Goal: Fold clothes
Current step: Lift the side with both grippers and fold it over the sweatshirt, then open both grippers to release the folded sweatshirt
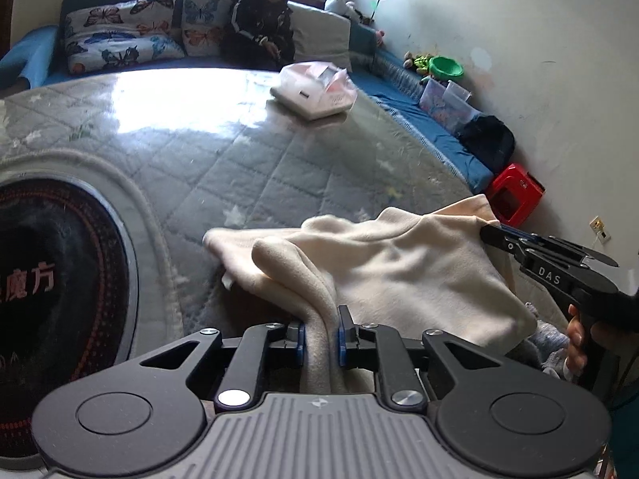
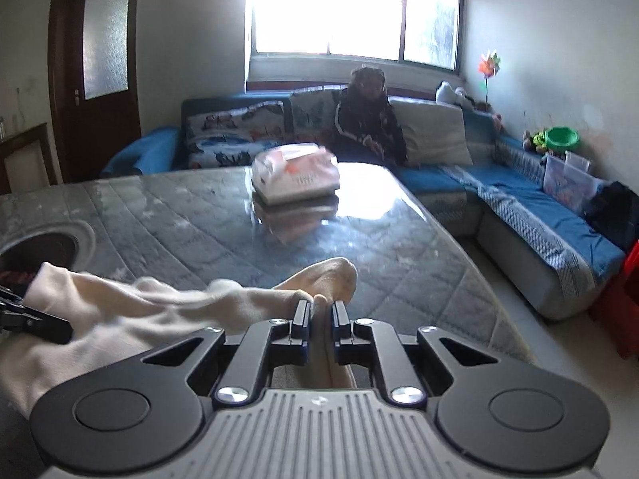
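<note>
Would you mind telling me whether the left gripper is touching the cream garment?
Touching. The left wrist view shows a bunched fold of the cream garment pinched between both blue pads of the left gripper, with no gap.

A glossy quilted table (image 1: 247,159) bears a white box (image 1: 315,90).

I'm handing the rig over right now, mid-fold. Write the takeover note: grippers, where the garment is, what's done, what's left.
Left gripper: shut on a bunched fold of the cream garment.
Right gripper: shut on another edge of the same garment; in the left wrist view its tips pinch the cloth at the far right.
Garment: held up between both grippers, sagging in the middle, above the near edge of the quilted table. Only its far end seems to touch the surface.
Done: both grips are taken. No finished fold shows.
Left: lay it flat, fold it, smooth it. A white bagged package sits farther back on the table, so keep to the near side.
</note>
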The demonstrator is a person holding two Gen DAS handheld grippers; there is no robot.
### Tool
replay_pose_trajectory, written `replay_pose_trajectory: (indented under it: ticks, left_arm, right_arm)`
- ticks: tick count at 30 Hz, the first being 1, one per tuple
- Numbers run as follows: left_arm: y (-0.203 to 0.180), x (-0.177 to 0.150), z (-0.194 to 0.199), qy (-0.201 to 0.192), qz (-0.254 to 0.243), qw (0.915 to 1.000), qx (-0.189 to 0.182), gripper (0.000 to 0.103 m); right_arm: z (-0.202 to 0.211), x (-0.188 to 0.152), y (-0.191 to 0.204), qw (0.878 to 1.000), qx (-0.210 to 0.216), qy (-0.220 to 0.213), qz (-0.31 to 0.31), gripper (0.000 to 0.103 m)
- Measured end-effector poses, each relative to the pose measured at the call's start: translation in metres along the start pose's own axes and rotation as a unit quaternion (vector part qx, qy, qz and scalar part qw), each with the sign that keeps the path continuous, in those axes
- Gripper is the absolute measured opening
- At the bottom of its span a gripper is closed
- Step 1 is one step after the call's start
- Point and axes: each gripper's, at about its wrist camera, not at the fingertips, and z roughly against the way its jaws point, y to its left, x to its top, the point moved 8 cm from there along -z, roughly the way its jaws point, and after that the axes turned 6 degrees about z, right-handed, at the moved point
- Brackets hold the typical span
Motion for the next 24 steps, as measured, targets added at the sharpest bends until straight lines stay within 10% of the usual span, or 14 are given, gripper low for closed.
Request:
replay_pose_trajectory:
  ticks: [24]
  left_arm:
    - [0.0,-0.017,0.041,-0.037,-0.018,0.9982,0.045,0.036]
  right_arm:
    - [0.064,-0.039,0.037,0.997,0.076,0.011,0.032,0.025]
